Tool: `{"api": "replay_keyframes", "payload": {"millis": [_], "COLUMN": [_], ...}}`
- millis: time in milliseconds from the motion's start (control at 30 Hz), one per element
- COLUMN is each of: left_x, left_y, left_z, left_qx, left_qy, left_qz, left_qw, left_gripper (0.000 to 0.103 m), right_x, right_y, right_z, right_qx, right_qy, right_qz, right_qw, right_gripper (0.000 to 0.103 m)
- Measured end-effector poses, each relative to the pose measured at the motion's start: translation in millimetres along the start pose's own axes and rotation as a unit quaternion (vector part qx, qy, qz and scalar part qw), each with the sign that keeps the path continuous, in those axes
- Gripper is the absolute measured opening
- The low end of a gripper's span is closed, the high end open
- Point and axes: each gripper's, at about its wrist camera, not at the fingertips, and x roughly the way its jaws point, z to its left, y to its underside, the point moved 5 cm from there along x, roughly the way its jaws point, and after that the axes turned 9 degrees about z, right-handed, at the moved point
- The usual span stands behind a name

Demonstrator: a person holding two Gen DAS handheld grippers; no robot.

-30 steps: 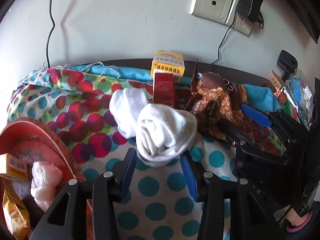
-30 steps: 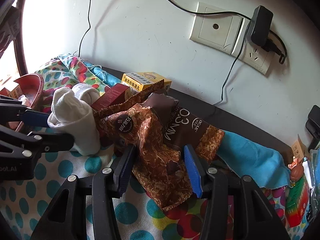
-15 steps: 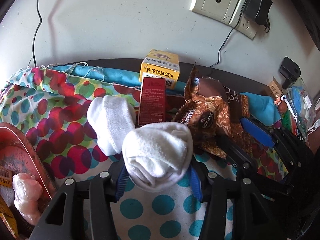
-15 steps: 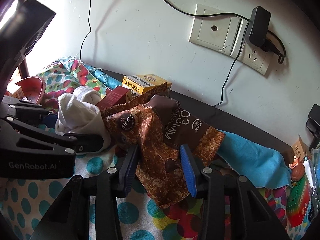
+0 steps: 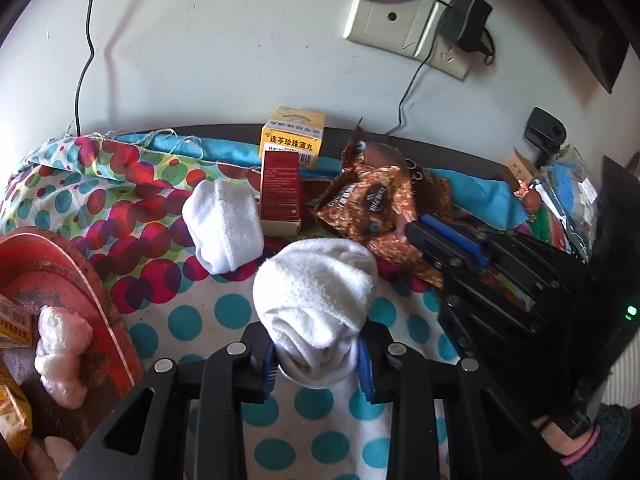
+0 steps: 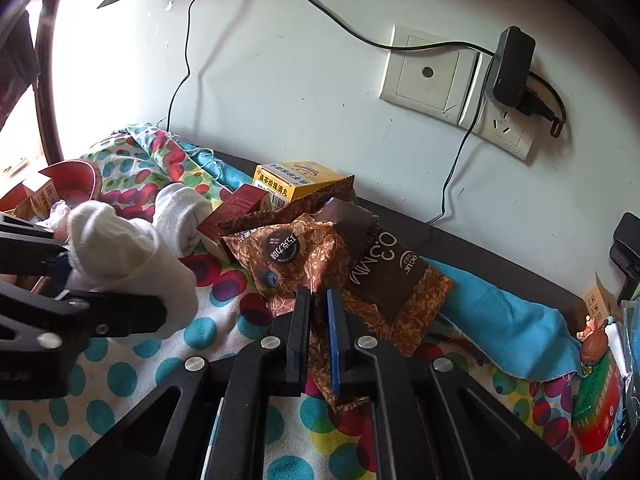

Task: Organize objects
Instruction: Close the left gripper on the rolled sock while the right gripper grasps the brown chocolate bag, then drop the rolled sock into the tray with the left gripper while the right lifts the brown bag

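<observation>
While you worked the polka-dot cloth (image 5: pixel 224 312), your left gripper (image 5: pixel 316 354) had its jaws closing on the rolled white sock (image 5: pixel 316 296), pads pressed into its near end, the roll lifted toward you from the middle of the cloth. Your right gripper (image 6: pixel 319 320) stood clenched on the brown snack packet (image 6: pixel 304 256), which lay right of the sock, before the dark coffee sachet (image 6: pixel 384 268). Item, a second sock (image 5: pixel 224 224), resting just left of the red carton (image 5: pixel 280 196), with the yellow box (image 5: pixel 294 136) behind it against the wall. Risks, as judged: the sock roll could unfurl or slip if gripped only at its loose end; the crinkled packet could tear or drag the sachet with it, since the two overlap. Left wrist view alone showed the red tray (image 5: pixel 100 300) at near left with pink wads (image 5: pixel 60 340) in it. Right wrist view alone showed the pinched packet between the pads.
</observation>
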Motion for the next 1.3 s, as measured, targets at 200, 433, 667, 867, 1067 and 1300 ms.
{"api": "replay_keyframes", "payload": {"millis": [200,433,667,867,1067,1300], "left_x": [-27.8,-51.5,-70.4,-76.0,-85.0,-80.7], "left_y": [19.0,41.9,59.6,68.1,72.2,81.1], "left_z": [2.0,27.7,55.9,79.5,91.9,106.8], "left_qx": [-0.004,-0.029,-0.051,-0.076,-0.085,-0.088], "left_qy": [-0.001,-0.019,-0.051,-0.059,-0.078,-0.107], "left_qz": [-0.017,-0.026,-0.031,-0.024,-0.025,0.008], "left_qw": [0.9998,0.9991,0.9969,0.9951,0.993,0.9903], "left_gripper": [0.031,0.031,0.031,0.031,0.031,0.031], "right_x": [-10.8,-17.6,-27.8,-39.6,-50.9,-55.6], "right_y": [6.3,13.7,26.7,30.4,31.3,37.5], "right_z": [2.5,12.6,8.2,4.0,5.8,1.4], "right_qx": [0.006,-0.011,0.003,0.016,0.028,0.053], "right_qy": [0.007,0.021,0.011,0.013,0.004,-0.029], "right_qz": [-0.015,-0.019,-0.015,-0.018,-0.021,-0.005], "right_qw": [1.0,1.0,1.0,1.0,0.999,0.998], "right_gripper": [0.007,0.006,0.006,0.005,0.004,0.017]}}
